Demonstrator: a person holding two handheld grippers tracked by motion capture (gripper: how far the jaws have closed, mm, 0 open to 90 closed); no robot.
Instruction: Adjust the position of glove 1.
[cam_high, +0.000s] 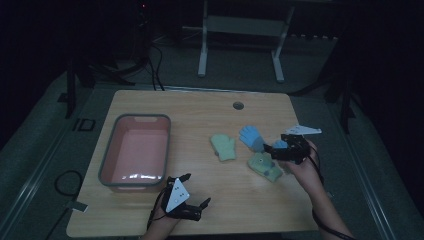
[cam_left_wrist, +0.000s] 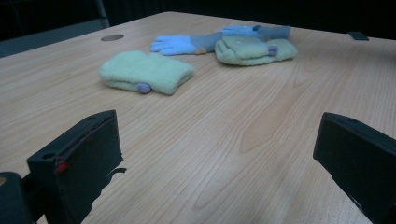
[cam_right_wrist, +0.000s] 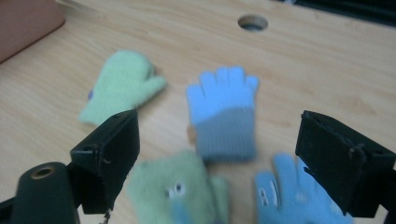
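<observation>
Pink inside and grey-rimmed, the bin (cam_high: 135, 150) sits on the left half of the wooden table (cam_high: 200, 107) and holds nothing visible; only a glare patch shows on its floor. Its long axis runs away from the person, within easy reach of either hand, which suits it as a drop point for the gloves.

Four knitted items lie in a loose cluster on the right half, well apart from the bin. A green mitten (cam_high: 223, 147) lies flat and alone. A blue glove (cam_high: 250, 137) with a grey cuff lies just beside it, fingers pointing away from the person. A second green mitten (cam_high: 266, 167) with a face pattern lies nearer the person, and a second blue glove (cam_right_wrist: 292, 193) lies just beside it.

The right gripper (cam_high: 272, 148) hovers over this cluster, jaws spread wide and holding nothing. In the right gripper view the grey-cuffed blue glove lies between the jaws' line of sight, so I judge it the likely pick. The left gripper (cam_high: 195, 190) rests low near the table's front edge, jaws apart and empty, apparently waiting.
</observation>
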